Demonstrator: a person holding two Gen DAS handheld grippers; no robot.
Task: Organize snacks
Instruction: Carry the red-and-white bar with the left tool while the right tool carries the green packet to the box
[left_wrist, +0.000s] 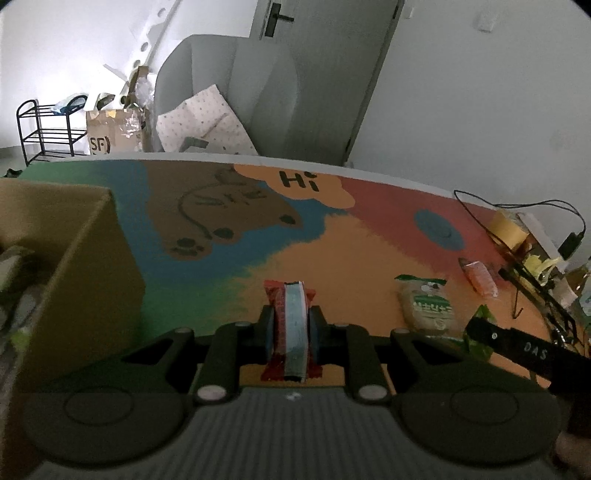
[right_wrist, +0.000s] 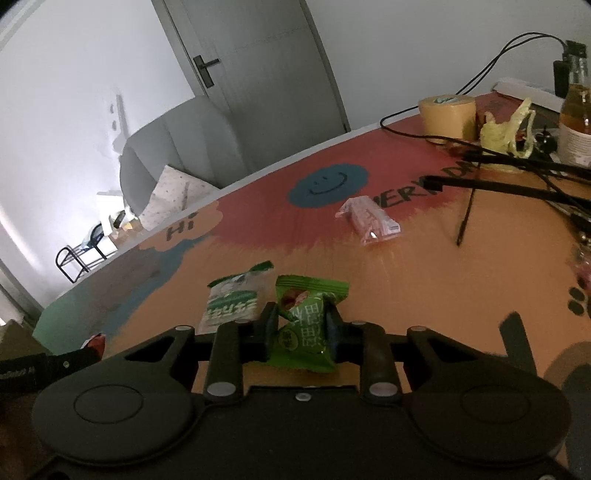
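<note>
Table (right_wrist: 424, 295): bright cartoon mat.
Room: grey door (right_wrist: 258, 74).
Left gripper (left_wrist: 291, 326): clamps red-blue packet (left_wrist: 293, 328).
Right gripper (right_wrist: 301, 326): pinches green packet (right_wrist: 306, 325).

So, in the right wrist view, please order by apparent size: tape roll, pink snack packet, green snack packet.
1. green snack packet, though nearest the camera
2. tape roll
3. pink snack packet, close to the tape roll; unsure
</note>
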